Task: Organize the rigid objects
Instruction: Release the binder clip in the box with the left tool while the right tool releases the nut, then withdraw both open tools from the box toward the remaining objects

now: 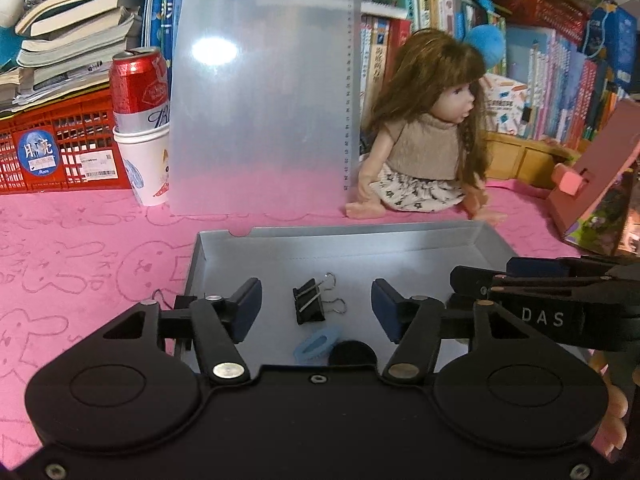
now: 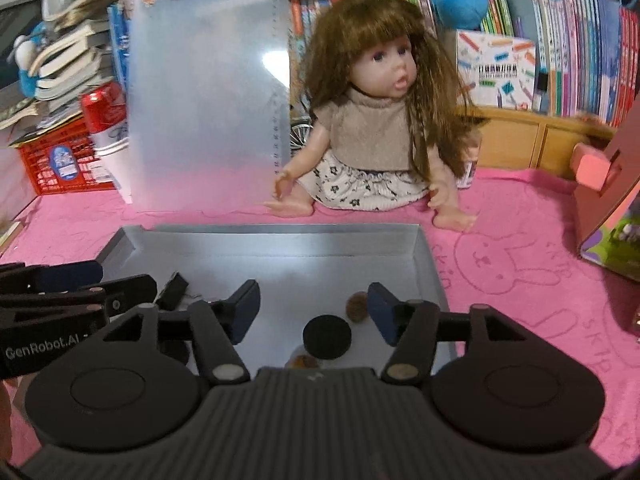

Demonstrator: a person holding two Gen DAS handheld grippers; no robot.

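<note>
The grey tray (image 1: 400,240) sits on the pink rabbit-print cloth (image 1: 80,240), and in the left wrist view we see a black binder clip (image 1: 309,301) lying on its floor, right between the two blue pads of our left claw (image 1: 316,312). The jaws stand apart with nothing pressed between them; the clip lies below them, untouched. Nearer the camera, a small light-blue oval ring (image 1: 316,345) and a black round disc (image 1: 352,354) lie on the tray, the disc partly hidden by the claw body. Our right claw (image 1: 480,284) enters from the right edge, over the tray's right side. Behind the tray a frosted clipboard (image 1: 260,92) stands upright, with a red can (image 1: 138,88) sitting in a white paper cup (image 1: 146,168) to its left and a long-haired doll (image 1: 424,136) seated to its right. A red crate (image 1: 60,140) carrying stacked books is at far left.

From the right wrist view, we see the right claw (image 2: 314,312) with its jaws also apart and empty, above the same tray (image 2: 280,236). The black disc (image 2: 327,337) lies between the pads, lower down on the tray floor. A brownish round piece (image 2: 356,307) rests just beside the right pad, and another (image 2: 304,361) peeks out at the claw body's edge. The left claw (image 2: 100,280) reaches in from the left, with the binder clip (image 2: 173,290) near its tip. The doll (image 2: 376,120) sits just beyond the tray's far wall.
</note>
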